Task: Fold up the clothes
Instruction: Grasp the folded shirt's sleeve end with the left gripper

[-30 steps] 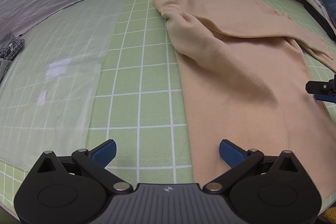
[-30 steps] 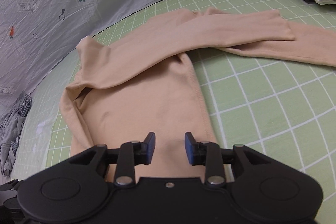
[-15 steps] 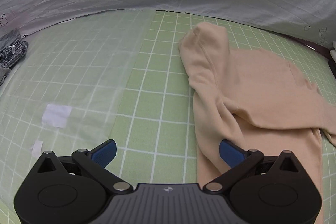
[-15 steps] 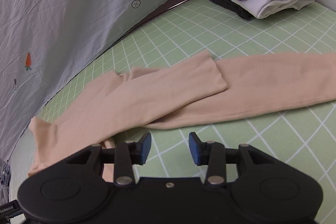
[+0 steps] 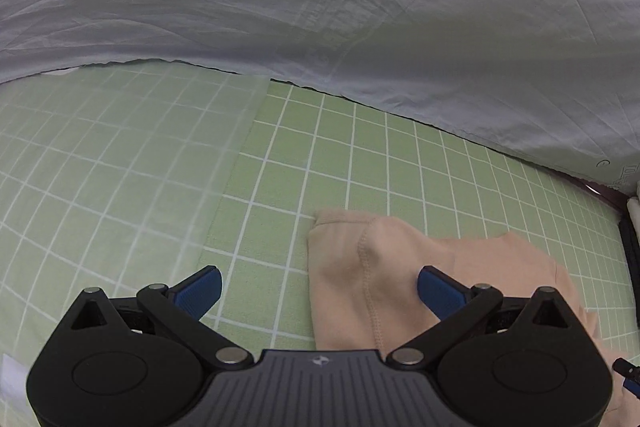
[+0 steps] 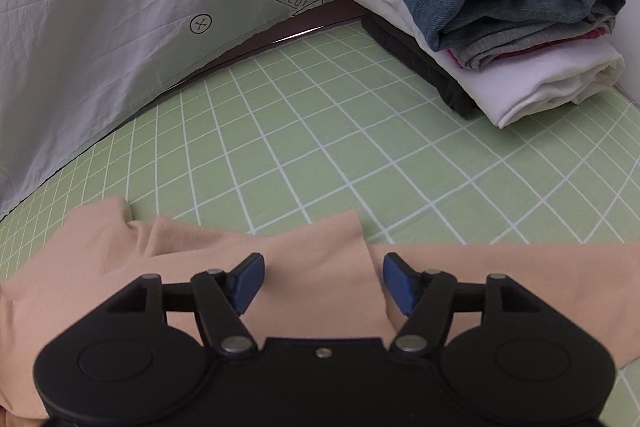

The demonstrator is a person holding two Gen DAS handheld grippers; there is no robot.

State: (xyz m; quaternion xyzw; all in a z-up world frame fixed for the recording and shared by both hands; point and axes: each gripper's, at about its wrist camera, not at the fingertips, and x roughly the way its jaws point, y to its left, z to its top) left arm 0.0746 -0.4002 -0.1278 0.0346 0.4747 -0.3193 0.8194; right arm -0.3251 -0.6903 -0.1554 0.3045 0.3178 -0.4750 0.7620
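A peach long-sleeved garment (image 5: pixel 400 267) lies flat on the green checked sheet (image 5: pixel 340 163). In the left wrist view its folded shoulder corner sits between the wide-spread blue pads of my left gripper (image 5: pixel 318 291), which stands open with nothing pinched. In the right wrist view the same peach garment (image 6: pixel 168 259) has a sleeve cuff folded across it, its end lying just ahead of my right gripper (image 6: pixel 323 281). The right jaws are opening, the pads hover above the cloth and grip nothing.
A stack of folded clothes (image 6: pixel 492 7), jeans on top of white and dark pieces, sits at the far right. A white printed sheet (image 5: pixel 320 7) rises behind the bed. A translucent film (image 5: pixel 120 155) covers the left part of the green sheet.
Both grippers moved toward the top of the garment, from its body to the shoulder and sleeve cuff. The right jaws widened from nearly shut to open. The left stayed open.
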